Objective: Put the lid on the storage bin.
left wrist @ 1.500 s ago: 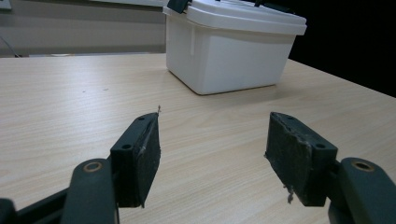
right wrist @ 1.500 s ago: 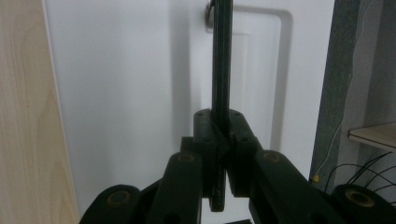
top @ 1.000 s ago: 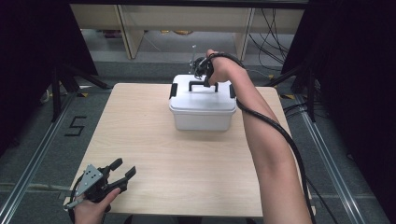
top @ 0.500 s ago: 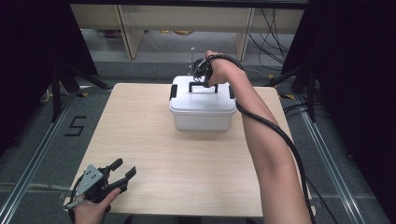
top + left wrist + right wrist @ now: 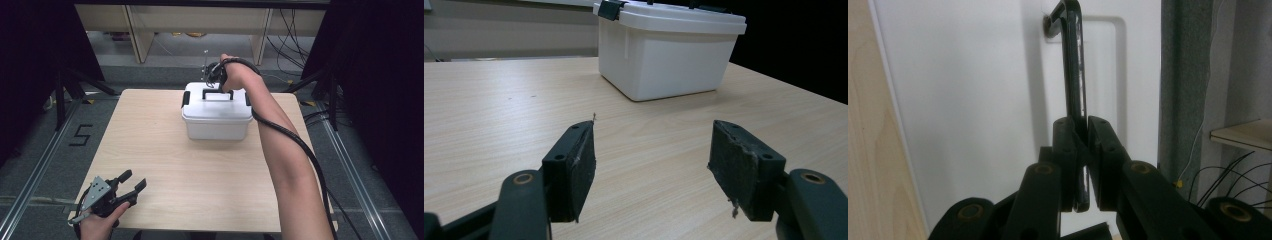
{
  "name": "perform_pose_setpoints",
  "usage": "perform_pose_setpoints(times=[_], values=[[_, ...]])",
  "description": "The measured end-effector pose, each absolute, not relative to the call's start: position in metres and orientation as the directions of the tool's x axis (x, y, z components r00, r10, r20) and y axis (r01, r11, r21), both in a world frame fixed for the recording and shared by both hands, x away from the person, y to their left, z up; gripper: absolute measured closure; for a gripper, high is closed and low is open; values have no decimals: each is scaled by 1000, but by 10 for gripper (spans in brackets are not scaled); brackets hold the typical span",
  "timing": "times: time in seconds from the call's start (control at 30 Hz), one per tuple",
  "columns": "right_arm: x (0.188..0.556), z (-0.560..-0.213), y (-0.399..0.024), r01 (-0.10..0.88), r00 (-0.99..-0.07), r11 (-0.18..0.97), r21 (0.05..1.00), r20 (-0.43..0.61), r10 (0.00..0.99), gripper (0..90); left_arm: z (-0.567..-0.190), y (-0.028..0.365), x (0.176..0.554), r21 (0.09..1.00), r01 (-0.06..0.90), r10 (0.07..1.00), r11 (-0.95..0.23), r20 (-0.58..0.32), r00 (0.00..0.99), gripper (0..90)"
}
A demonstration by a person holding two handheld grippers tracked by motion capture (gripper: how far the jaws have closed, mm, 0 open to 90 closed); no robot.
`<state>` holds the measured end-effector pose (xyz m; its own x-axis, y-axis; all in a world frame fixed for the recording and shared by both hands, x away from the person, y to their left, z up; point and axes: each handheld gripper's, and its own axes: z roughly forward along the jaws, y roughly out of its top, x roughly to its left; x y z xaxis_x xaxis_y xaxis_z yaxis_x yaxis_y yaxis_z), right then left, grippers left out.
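Handle (image 5: 1074, 65) between right hand-held gripper (image 5: 1082, 150) pads

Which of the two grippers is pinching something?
The right gripper, up at the white box: its fingers are shut on the black handle. The left gripper has open fingers over bare table.

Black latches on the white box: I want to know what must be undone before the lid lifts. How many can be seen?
2: one latch on the lid's left end, one latch on its right end beside the forearm. Others may be hidden on the far side.
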<state>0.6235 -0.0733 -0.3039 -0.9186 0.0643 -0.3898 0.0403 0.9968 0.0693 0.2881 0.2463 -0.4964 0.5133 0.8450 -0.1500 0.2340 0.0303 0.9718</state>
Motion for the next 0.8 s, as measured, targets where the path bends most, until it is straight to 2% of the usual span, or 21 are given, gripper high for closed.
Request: perform_pose_setpoints(times=[0.2, 0.27, 0.4, 0.43, 0.5, 0.63, 0.8], values=[[621, -305, -73, 56, -923, 996, 71, -376, 79, 818, -497, 246, 289, 973, 226, 842, 33, -149, 518, 343], [621, -309, -74, 61, -925, 995, 77, -371, 86, 746, -496, 247, 288, 972, 235, 846, 26, -147, 512, 343], [614, -311, -79, 90, -906, 982, 165, -397, 149, 614, -496, 247, 288, 972, 234, 846, 31, -150, 512, 343], [614, -311, -79, 90, -906, 982, 165, -397, 149, 614, -496, 247, 288, 972, 235, 846, 30, -150, 512, 343], [603, -308, -86, 131, -887, 954, 269, -399, 234, 545, -497, 247, 288, 972, 234, 847, 31, -150, 511, 343], [584, -306, -95, 164, -861, 904, 395, -390, 327, 494, -497, 246, 289, 974, 224, 844, 35, -149, 516, 343], [555, -312, -114, 178, -845, 875, 450, -385, 370, 467, -497, 246, 289, 973, 227, 846, 33, -148, 512, 344]])
